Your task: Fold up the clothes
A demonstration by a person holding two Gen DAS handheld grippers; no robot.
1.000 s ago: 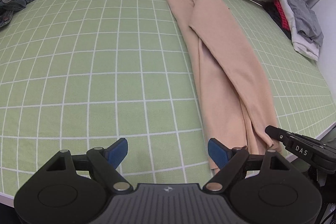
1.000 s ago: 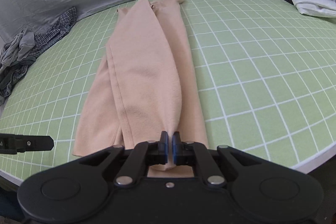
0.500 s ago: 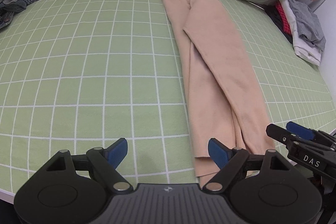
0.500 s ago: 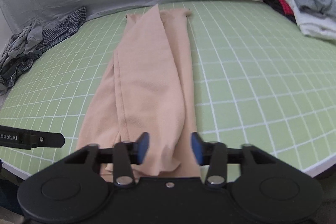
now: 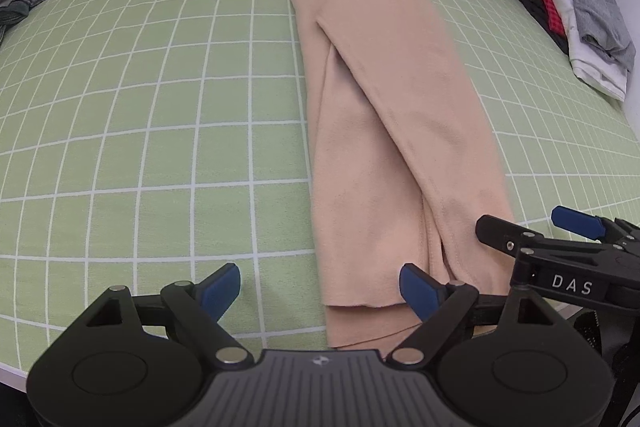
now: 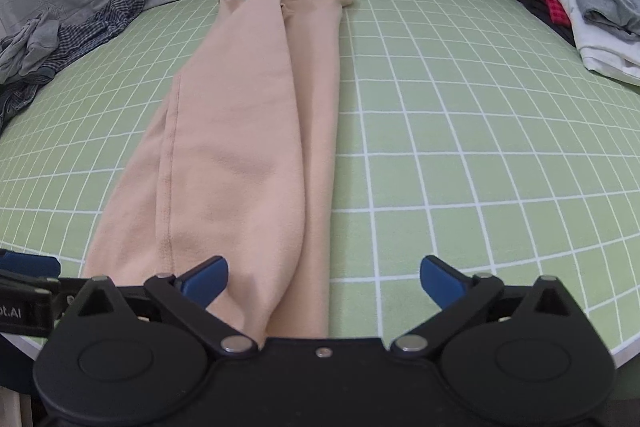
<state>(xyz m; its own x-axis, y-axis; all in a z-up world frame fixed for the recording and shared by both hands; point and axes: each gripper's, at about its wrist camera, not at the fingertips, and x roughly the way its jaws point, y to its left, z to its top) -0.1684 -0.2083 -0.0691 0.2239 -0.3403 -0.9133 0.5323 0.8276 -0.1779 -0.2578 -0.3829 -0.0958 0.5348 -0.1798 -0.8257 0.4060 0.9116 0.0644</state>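
garment: long peach-beige knit garment (image 5: 384,131), folded lengthwise into a narrow strip, lay flat on the green white-gridded mat (image 5: 160,107).
long axis: ran near-to-far, straight away from both tools; near hem sat at the mat's near edge.
left gripper (image 5: 320,287): jaws wide, nothing between the pads but the strip's near-left corner below them; no contact visible. Garment lay to its right and ahead.
right gripper (image 6: 324,277): jaws opening, spread about full; the strip's near end lay under the left pad and the gap, pads not pressing on it. Garment lay ahead and slightly left.
nearer hand: judged roughly equal, both at the near hem, left tool on the left corner, right tool on the right side.
next move (judgement): likely pinch both near corners and carry them to the far end, halving the strip.
risk: loose top flap could slip off when lifted.
clutter: crumpled checked and grey clothes (image 6: 72,31) far left; stacked folded laundry (image 6: 580,3) far right, well apart.
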